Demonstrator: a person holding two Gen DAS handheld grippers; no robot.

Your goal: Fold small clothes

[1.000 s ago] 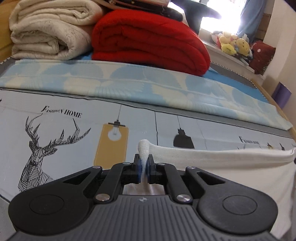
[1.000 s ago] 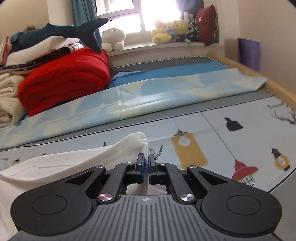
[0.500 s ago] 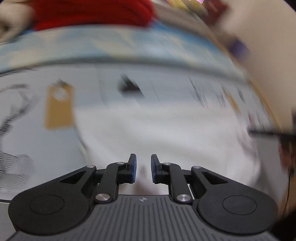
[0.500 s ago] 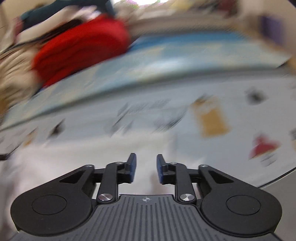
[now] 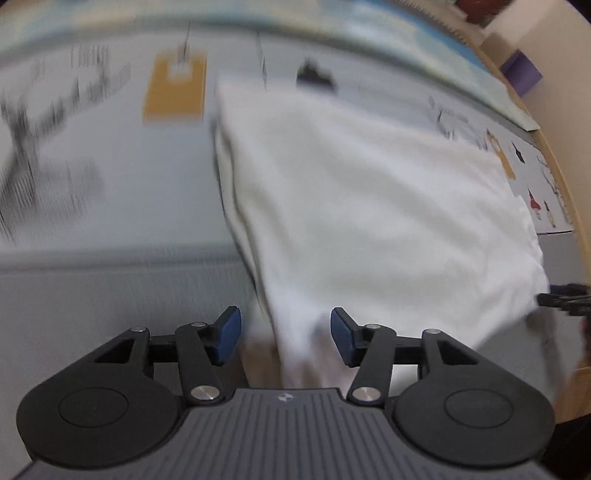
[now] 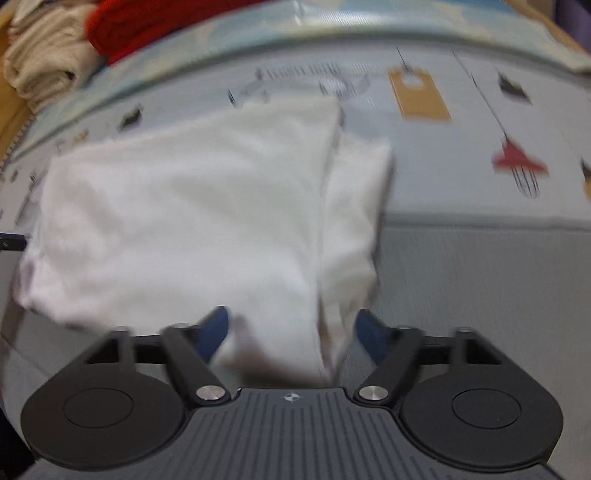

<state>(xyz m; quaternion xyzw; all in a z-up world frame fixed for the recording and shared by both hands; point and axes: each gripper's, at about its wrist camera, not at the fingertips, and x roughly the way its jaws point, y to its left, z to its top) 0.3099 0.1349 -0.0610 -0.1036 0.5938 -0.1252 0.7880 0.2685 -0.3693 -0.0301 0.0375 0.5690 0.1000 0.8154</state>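
A white garment [image 5: 369, 206] lies folded over on the printed bed sheet [image 5: 110, 177]. It also shows in the right wrist view [image 6: 192, 214], with a folded edge along its right side. My left gripper [image 5: 285, 334] is open, its jaws astride the garment's near left corner. My right gripper [image 6: 293, 330] is open, its jaws astride the near right corner. Neither holds the cloth. The right gripper's fingers [image 5: 565, 299] show at the right edge of the left wrist view. Both views are blurred by motion.
A red blanket [image 6: 155, 26] and a cream blanket [image 6: 40, 59] are stacked at the far side of the bed. A light blue cloth [image 6: 369, 22] lies in front of them. A wooden bed rail [image 5: 554, 147] and a purple box [image 5: 521, 70] are on the right.
Both grippers have let go of the garment's raised edge and opened wide. The garment has dropped flat onto the sheet. Both cameras have pulled back and tilted down.
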